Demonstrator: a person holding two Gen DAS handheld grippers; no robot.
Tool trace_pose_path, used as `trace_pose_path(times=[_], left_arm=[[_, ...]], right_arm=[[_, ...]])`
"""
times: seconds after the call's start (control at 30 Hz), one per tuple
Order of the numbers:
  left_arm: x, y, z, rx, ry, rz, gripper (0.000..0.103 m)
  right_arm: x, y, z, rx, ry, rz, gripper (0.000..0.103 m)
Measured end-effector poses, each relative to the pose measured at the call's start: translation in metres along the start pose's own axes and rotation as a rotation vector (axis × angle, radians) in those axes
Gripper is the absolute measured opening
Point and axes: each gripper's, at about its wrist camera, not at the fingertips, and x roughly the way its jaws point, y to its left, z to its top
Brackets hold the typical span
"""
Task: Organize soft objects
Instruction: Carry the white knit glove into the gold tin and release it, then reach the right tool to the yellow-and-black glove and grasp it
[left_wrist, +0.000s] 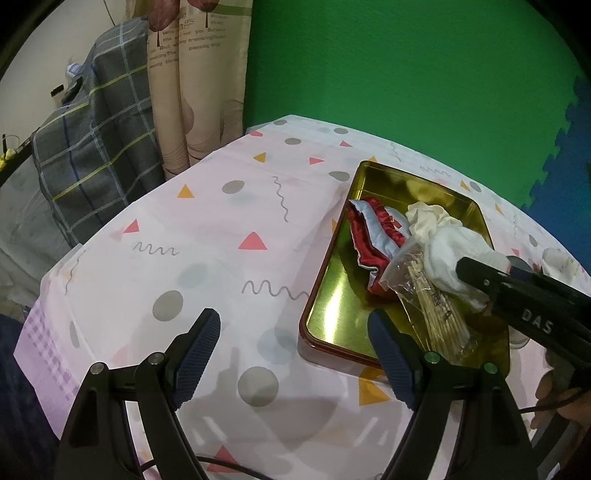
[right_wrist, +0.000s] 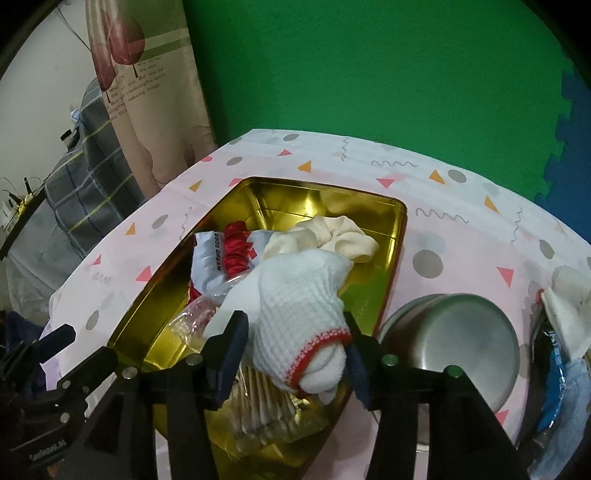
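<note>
Knit white glove (right_wrist: 295, 314) sits between right tool (right_wrist: 295, 350) over glossy gold tin (right_wrist: 391, 236).

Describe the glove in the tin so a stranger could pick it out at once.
Find the gold tin on the pink patterned tablecloth. The glove lies over its near end, between the fingers of the right gripper. It is knitted white with a red-edged cuff, unlike the smooth cream scrunchie behind it.

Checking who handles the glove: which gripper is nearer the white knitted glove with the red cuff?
Right. The right gripper straddles the white knitted glove over the gold tin tray; the left gripper hovers open beside the tray, empty.
</note>
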Motion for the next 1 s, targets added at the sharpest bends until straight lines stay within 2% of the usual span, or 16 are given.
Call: trace_pose_path(times=[0.13, 0.53, 0.73, 1.0], left_arm=[[-0.001, -0.002, -0.001, 0.007, -0.004, -0.002, 0.079], [-0.002, -0.009, -0.003, 0.041, -0.015, 0.007, 0.079], [-0.002, -0.010, -0.003, 0.049, -0.019, 0.013, 0.080], [-0.004, -0.017, -0.005, 0.086, -0.030, 0.016, 0.080]], right_arm=[[-0.011, -0.001, -0.003, -0.006, -0.015, 0.002, 0.057], [-0.049, -0.020, -0.023, 0.025, -0.055, -0.006, 0.058], [-0.085, -0.060, -0.048, 0.053, -0.083, -0.112, 0.058], [-0.133, -0.167, -0.089, 0.212, -0.095, -0.318, 0.058]])
